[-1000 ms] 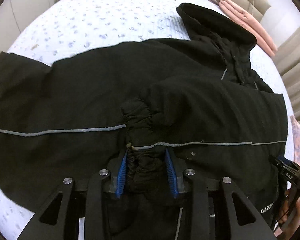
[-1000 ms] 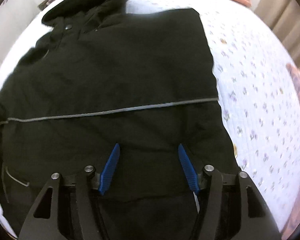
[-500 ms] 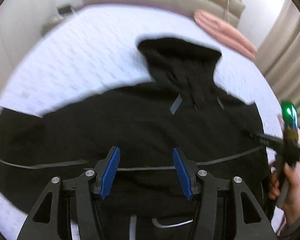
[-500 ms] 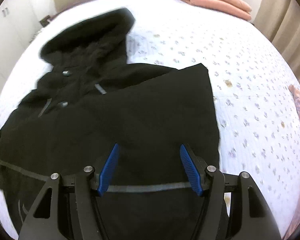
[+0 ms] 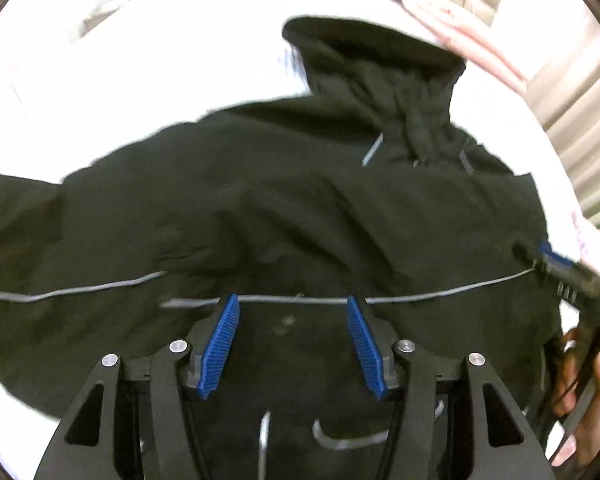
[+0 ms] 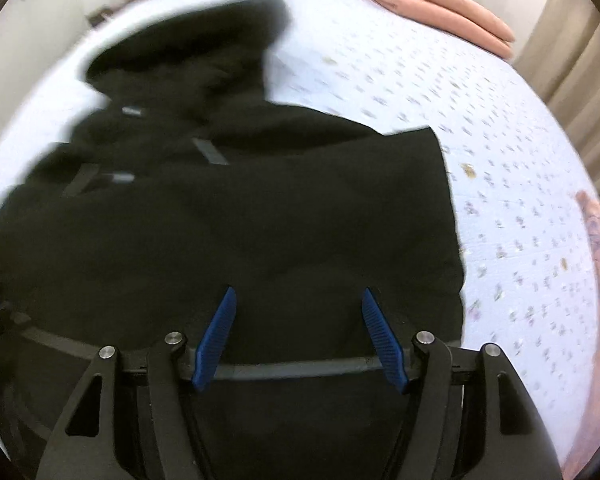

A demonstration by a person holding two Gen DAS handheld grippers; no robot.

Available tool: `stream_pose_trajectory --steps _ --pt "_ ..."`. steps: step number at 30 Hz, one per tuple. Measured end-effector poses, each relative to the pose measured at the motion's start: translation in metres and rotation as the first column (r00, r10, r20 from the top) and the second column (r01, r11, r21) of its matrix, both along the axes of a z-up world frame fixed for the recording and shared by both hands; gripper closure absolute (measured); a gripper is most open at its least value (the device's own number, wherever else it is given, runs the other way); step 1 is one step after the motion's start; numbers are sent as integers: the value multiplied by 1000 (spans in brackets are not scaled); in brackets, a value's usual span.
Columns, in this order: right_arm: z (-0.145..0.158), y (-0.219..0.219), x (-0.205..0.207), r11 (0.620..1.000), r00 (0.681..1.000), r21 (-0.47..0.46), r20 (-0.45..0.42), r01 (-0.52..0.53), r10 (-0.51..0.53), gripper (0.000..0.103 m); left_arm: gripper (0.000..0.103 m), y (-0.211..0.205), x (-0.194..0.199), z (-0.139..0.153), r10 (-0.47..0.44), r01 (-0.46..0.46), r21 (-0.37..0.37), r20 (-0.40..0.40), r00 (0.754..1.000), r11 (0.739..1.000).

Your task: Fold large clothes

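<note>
Pink bedding (image 6: 436,8) lies beyond the jacket (image 5: 300,208) on the bed (image 6: 500,160). My left fingers (image 5: 292,340), earlier pinching a cuff, now gape empty; right fingers (image 6: 298,336) wide too.

floral bed (image 6: 500,128), beige curtains (image 6: 572,60), white wall (image 6: 56,20)

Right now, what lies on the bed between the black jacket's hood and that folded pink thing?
Only bare flowered sheet lies between the hood and the pink bedding, as the right wrist view shows.
</note>
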State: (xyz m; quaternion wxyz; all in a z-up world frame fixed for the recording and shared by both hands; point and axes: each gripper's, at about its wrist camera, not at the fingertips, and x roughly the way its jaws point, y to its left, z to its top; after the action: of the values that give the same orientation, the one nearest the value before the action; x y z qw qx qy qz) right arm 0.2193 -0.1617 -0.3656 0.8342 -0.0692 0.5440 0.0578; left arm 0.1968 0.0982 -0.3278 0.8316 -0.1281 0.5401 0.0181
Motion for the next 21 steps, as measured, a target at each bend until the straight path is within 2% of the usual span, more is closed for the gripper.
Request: stream_pose_trajectory --steps 4,6,7,9,10,12,15,16,17,18,20,21 --pt "8 11 -46 999 1000 34 -6 -30 30 34 45 38 -39 20 112 -112 20 22 993 993" --pt "-1 20 -64 999 999 9 -11 -36 36 34 45 67 -61 26 190 -191 37 20 982 981" --pt "-9 11 -68 999 999 -2 -20 -36 36 34 45 86 -71 26 236 -237 45 20 971 970" --pt "-32 21 -76 999 998 -28 -54 -41 40 34 45 122 -87 28 316 -317 64 21 949 946" --pt "-37 25 -76 998 998 -41 -43 -51 50 33 45 144 -98 29 363 -364 82 25 931 928" --pt "-40 30 -82 995 997 -67 -38 -69 67 31 45 184 -120 32 448 -449 98 35 893 888" --pt "-41 28 -74 997 996 -47 -66 -60 57 27 45 248 -146 30 595 -596 96 34 803 798" --pt "-41 26 -73 998 996 -40 -75 -57 54 26 45 268 -154 30 634 -634 77 37 773 769" --pt "-41 27 -71 998 995 -41 -79 -56 53 26 45 295 -164 29 681 -682 48 44 731 730" --pt "-40 30 -69 997 995 -49 -80 -59 55 26 45 308 -168 27 707 -709 36 47 705 705" --pt "-42 31 -62 996 996 -62 -77 -57 52 25 45 349 -183 24 774 -775 -21 67 629 632" --pt "-42 31 -63 997 996 -62 -78 -49 44 25 45 364 -189 22 790 -789 -49 71 609 613"
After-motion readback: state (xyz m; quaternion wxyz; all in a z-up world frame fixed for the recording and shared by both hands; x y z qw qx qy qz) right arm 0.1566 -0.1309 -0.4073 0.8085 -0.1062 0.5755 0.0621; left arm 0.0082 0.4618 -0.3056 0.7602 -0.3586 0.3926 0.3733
